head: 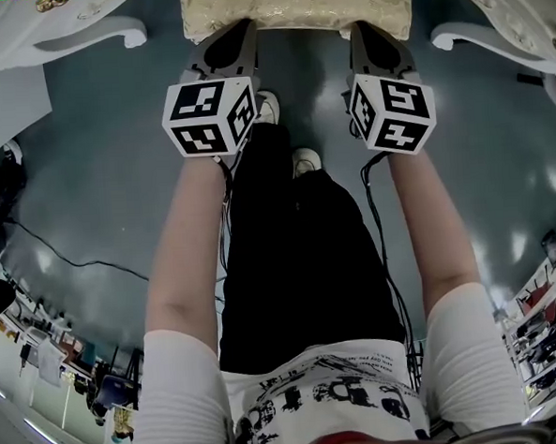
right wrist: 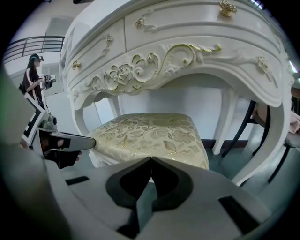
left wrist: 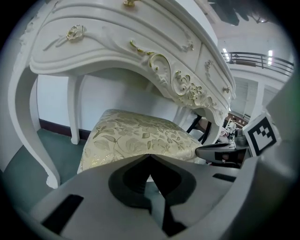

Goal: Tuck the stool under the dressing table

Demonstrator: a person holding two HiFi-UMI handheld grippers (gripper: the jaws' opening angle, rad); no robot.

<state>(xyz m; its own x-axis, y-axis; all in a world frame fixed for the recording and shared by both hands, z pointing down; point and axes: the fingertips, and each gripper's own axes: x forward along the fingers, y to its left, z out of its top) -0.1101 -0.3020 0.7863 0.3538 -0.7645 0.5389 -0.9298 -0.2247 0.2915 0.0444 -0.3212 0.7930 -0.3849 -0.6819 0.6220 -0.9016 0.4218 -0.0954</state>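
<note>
Closed and empty: left gripper [head: 236, 29] and right gripper [head: 366, 28], tips against the stool [head: 293, 9]. Could skew it into a desk [right wrist: 187, 51] leg if pushed unevenly.

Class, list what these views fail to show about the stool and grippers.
Stool legs: head view, under the seat; gripper views, behind the gripper bodies.
Stool's far side: head view, cut off at the top edge.
Seat's near edge: left gripper and right gripper cover it in their own views.
</note>
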